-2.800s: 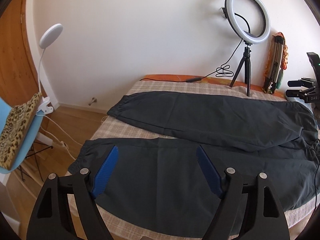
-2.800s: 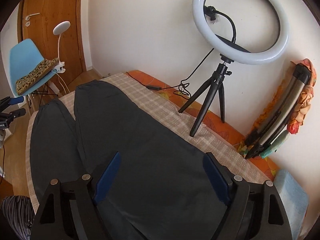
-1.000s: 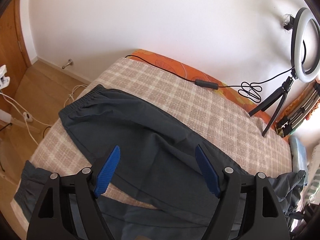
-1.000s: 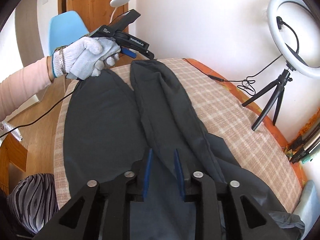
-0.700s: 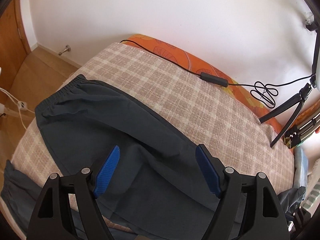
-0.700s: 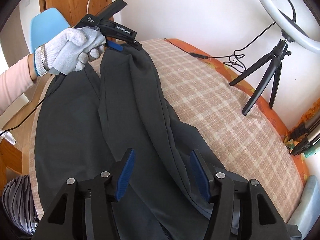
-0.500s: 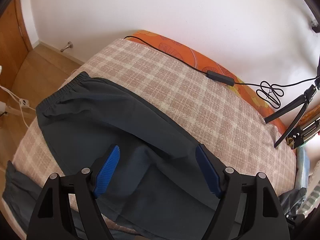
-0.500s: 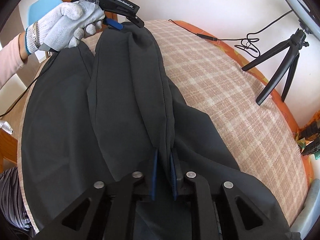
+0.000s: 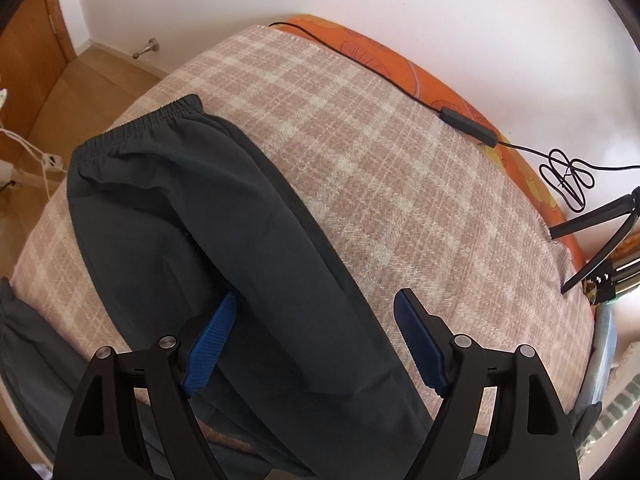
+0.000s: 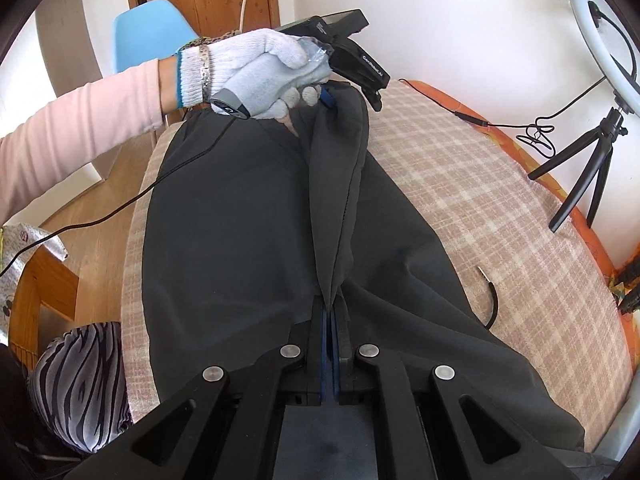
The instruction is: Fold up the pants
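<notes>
Dark grey pants [image 10: 224,232] lie on a checked bed cover [image 10: 500,216]. My right gripper [image 10: 330,312] is shut on a raised ridge of the far leg's fabric near the crotch. That leg [image 9: 248,232] also shows in the left wrist view, running from its elastic cuff [image 9: 136,132] down between the fingers. My left gripper [image 9: 316,312] is open, with its blue fingers on either side of a lifted fold of that leg. In the right wrist view the left gripper [image 10: 352,68] sits at the leg's far end in a white-gloved hand [image 10: 260,72].
A ring light tripod [image 10: 580,168] and a black cable [image 9: 468,124] stand along the bed's orange far edge [image 9: 400,60]. A blue chair [image 10: 148,28] and wooden floor [image 9: 92,72] lie beyond the bed's left end. A striped cushion [image 10: 84,380] lies by the near edge.
My right gripper has stayed shut on the leg fold and lifted it into a taut ridge. My left gripper has come lower over the leg, still open, with the fabric now bunched between its fingers.
</notes>
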Action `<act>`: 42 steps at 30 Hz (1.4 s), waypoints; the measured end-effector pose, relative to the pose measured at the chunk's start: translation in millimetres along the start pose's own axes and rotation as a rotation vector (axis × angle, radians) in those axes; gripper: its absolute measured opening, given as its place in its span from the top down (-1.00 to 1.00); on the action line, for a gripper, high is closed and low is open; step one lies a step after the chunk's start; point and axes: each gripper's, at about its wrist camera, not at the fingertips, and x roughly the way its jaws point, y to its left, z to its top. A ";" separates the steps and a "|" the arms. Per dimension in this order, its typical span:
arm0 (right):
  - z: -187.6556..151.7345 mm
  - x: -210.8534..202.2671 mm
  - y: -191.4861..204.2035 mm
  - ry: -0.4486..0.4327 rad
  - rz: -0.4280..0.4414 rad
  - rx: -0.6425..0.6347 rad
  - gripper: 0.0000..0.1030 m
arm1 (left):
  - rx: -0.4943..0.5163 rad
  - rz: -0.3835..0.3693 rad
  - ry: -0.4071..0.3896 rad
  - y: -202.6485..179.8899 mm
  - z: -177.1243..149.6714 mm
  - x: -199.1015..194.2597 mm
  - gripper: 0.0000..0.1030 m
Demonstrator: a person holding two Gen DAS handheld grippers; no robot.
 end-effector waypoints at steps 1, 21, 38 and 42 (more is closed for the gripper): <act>-0.7 -0.3 1.7 -0.004 0.000 -0.003 1.00 | 0.002 0.000 -0.034 0.5 -3.1 -1.4 -0.57; -7.0 -46.6 18.4 -0.040 -0.076 0.022 1.00 | -0.126 -0.177 -0.329 72.4 -55.3 -82.2 0.98; -83.6 -56.5 93.5 0.097 0.018 0.054 1.00 | 0.017 -0.138 -0.334 92.1 -125.2 -136.3 0.06; -84.1 -55.7 91.8 0.078 0.010 0.077 1.00 | 0.092 -0.121 -0.254 41.8 -111.0 -118.2 -0.08</act>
